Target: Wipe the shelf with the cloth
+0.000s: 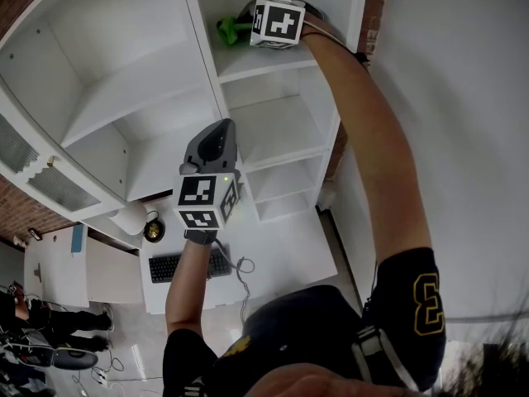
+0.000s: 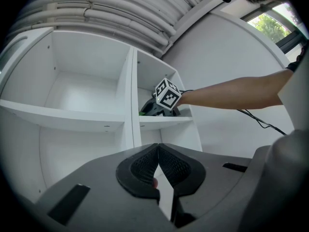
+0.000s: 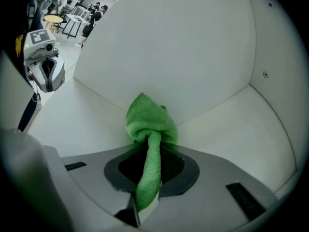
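Evidently the wiping itself is the step in hand. The right hand-held gripper is clamped on the green cloth. Its jaws pinch a twisted strip of the cloth, so a bunched wad sticks out past the tips and can serve as the wiping pad. In the right gripper view that wad sits low in an inner corner of the white shelf unit, where the white panels meet. It looks pressed to the surface, though contact cannot be confirmed.

In the head view the person's right arm stretches far into the upper right compartment of the shelf unit. The reach is probably that long because the corner is deep. A green edge of the cloth shows beside the marker cube, just above that compartment's shelf board.

The left hand-held gripper has its jaws together on nothing. It hangs in front of the shelf unit, below and left of the working compartment and well apart from the cloth. It seems parked there to stay out of the way while the other arm works.

The next stroke likely calls for dragging the wad along the board while holding steady downward pressure.
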`<state>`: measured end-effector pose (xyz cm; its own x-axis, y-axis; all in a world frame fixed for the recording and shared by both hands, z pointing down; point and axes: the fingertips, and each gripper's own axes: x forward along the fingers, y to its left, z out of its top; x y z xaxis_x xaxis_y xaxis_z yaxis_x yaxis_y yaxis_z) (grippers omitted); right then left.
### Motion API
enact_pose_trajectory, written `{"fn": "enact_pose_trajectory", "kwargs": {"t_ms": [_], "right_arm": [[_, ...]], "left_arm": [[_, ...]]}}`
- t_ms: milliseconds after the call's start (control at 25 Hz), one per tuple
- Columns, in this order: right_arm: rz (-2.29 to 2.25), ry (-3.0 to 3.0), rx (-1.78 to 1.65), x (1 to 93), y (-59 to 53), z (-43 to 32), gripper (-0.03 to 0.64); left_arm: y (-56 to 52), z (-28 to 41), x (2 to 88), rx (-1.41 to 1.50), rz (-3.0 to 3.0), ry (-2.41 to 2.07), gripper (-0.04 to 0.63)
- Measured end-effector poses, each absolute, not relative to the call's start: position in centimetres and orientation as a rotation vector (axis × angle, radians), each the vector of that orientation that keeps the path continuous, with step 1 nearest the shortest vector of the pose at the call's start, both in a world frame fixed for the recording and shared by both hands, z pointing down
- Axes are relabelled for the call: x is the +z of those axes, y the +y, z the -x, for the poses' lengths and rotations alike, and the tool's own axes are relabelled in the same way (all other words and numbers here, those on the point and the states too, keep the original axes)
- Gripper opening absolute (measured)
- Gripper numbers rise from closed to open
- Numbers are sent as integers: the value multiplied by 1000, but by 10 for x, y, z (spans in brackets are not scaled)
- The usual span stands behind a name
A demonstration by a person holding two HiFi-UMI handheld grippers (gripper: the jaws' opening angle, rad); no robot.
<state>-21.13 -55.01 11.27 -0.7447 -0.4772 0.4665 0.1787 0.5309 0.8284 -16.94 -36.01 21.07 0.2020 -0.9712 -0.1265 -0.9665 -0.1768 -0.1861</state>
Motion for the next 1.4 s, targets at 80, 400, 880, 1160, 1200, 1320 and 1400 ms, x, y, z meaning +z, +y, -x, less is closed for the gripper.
{"fn": "enact_pose_trajectory", "kwargs": {"t_ms": [80, 400, 880, 1160, 1200, 1320, 1400], "right_arm": [[-261, -2083, -1220, 112, -554, 204, 45], [-363, -2028, -1165, 114, -571, 181, 44], [-614, -1959, -1011, 112, -587, 157, 45], [-796, -1842, -938, 110, -603, 137, 44], [-826, -1822, -911, 112, -605, 131, 44], [-886, -1789, -898, 110, -608, 125, 44], [-890, -1797, -930, 106, -608, 130, 44]], "left_arm": [[-359, 167, 211, -33, 2253, 1849, 18], [-355, 165, 211, -22, 2269, 1825, 18], [-350, 156, 211, 0, 2308, 1730, 18], [-348, 169, 214, 18, 2365, 1658, 18], [-349, 170, 214, 20, 2372, 1649, 18], [-349, 171, 214, 32, 2391, 1631, 18], [-347, 170, 217, 24, 2401, 1622, 18]]}}
